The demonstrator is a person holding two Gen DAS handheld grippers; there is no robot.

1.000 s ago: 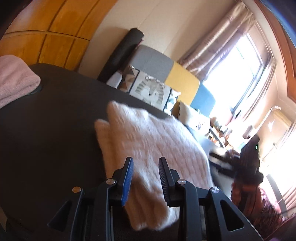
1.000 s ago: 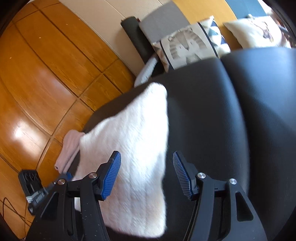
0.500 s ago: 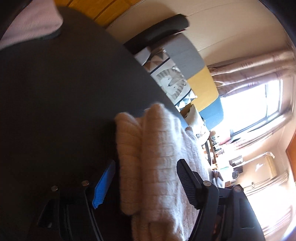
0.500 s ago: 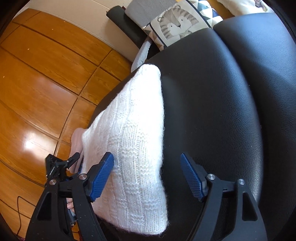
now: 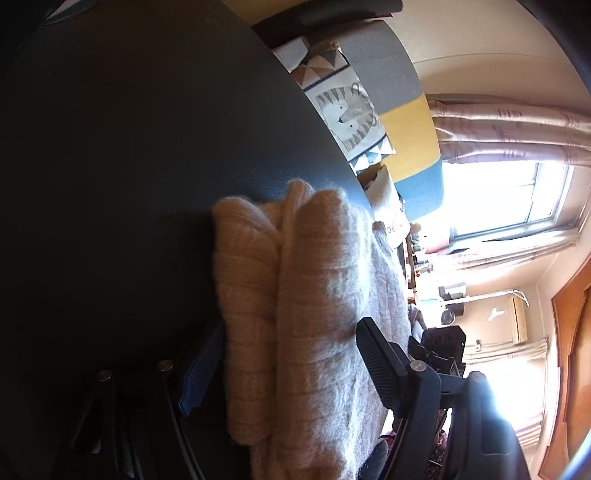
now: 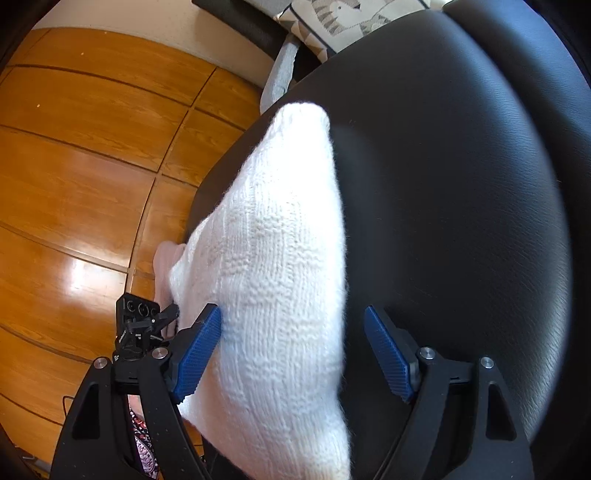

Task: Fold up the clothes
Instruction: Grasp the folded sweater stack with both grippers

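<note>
White knit sweater (image 6: 273, 280) lies folded between both wide-open grippers, left (image 5: 284, 373) and right (image 6: 295, 354) still opening, ungripped.

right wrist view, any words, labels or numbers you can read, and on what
None can be read.
The black device beside the white knitted sweater carries small white print, too small and blurred to read.
The tiger cushion shows only a picture.
</note>
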